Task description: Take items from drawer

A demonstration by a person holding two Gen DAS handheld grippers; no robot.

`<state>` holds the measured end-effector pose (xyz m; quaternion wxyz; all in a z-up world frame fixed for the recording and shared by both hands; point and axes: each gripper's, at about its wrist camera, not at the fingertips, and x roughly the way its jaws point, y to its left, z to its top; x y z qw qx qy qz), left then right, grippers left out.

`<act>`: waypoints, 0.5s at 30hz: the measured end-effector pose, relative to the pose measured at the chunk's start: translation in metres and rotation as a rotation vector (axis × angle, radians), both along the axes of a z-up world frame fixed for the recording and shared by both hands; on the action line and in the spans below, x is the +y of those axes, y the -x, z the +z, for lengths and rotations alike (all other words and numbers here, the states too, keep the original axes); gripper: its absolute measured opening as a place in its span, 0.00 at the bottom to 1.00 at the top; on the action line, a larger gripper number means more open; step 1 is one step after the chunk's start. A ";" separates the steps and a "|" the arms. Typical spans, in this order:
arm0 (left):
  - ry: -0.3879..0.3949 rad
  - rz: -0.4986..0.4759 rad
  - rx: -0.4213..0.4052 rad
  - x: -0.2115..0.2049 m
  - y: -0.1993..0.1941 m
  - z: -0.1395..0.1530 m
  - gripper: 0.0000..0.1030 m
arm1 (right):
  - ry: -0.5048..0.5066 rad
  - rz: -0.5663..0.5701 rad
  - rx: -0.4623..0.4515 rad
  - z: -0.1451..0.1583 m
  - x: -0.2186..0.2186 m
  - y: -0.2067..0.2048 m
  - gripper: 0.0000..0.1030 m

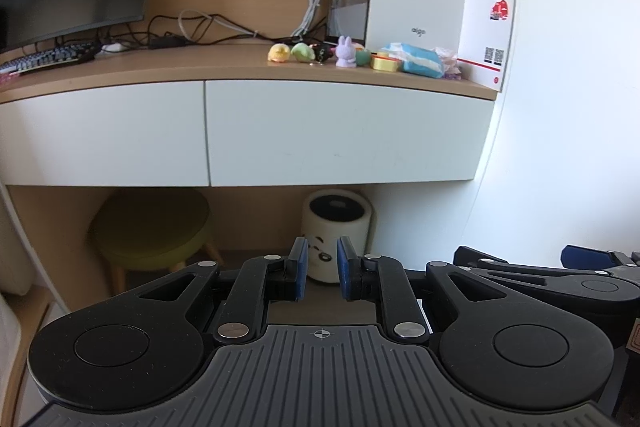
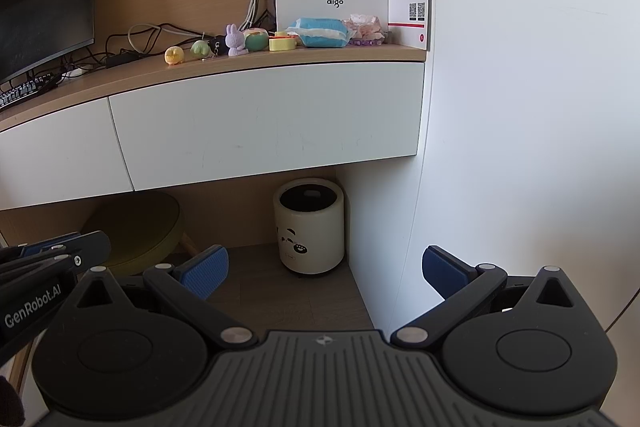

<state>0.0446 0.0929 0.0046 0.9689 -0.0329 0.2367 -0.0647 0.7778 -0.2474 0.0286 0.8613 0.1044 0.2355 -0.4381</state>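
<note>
Left wrist view: the left claw has its blue pads nearly together with a narrow gap between them, and nothing sits in that gap. Ahead of it and higher up runs the white right-hand drawer, fully closed, with a second drawer front beside it on the claw's left. Neither front shows a handle. Above the drawer, along the tabletop, stand small toys, among them a purple rabbit figure, and a blue packet; these are already out in the open. Below and just beyond the claw is a cream bin with a panda face, and a green stool lies off to its left.

Right wrist view: the right claw is spread wide and empty, hanging well short of the same drawer, which lies ahead and above. The bin is directly beyond the gap between the pads, and the wall runs close on the claw's right.

The items to be taken are hidden inside the shut drawer, so opening it comes first. With no handle in sight, the likely hold is the lower edge of the front: bring one claw up beneath it, hook or pinch the edge near the middle so the drawer does not skew, and pull straight back, keeping the other claw free to reach in.
</note>
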 end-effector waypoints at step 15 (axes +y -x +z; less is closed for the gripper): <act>0.075 0.004 -0.056 0.011 -0.034 -0.008 0.16 | 0.012 -0.016 -0.009 0.002 -0.021 -0.002 1.00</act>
